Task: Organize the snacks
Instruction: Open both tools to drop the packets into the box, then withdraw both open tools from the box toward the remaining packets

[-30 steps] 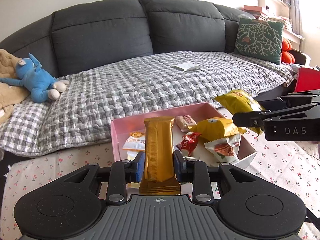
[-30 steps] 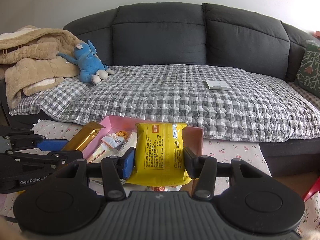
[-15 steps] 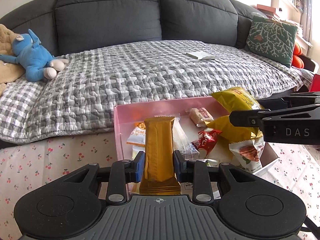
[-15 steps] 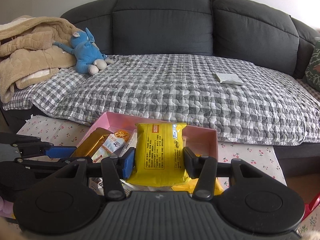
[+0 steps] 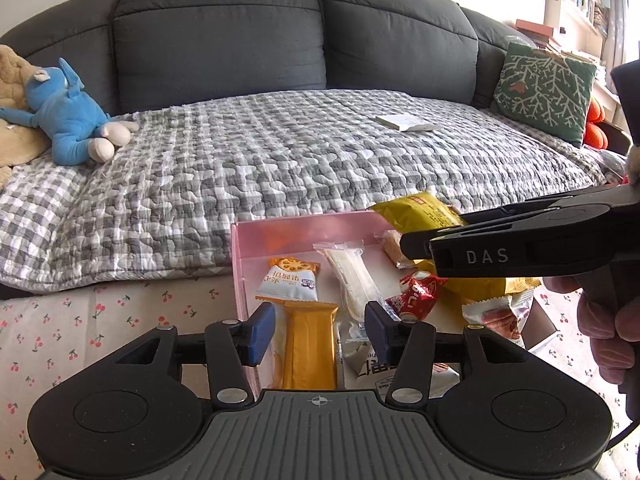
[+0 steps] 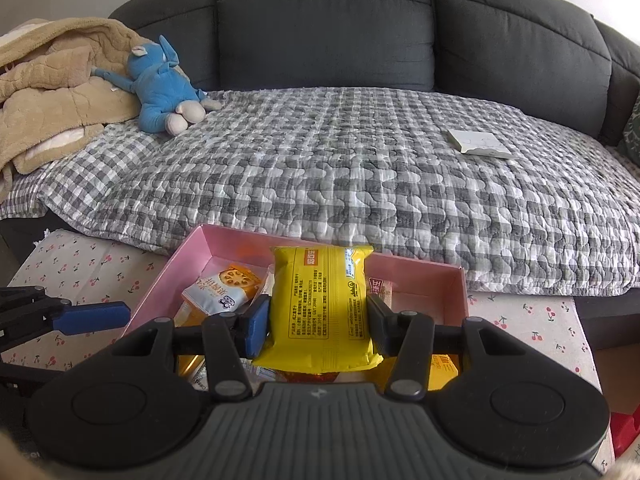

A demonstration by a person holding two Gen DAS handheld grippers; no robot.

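The left tool [image 5: 320,330] has just been opening, and the gold snack bar [image 5: 310,344] lies loose between its pads, in the pink box [image 6: 188,252] on the counter [image 5: 100,320]. The right tool [image 6: 316,322] squeezes a yellow snack bag [image 6: 322,304] above the box.
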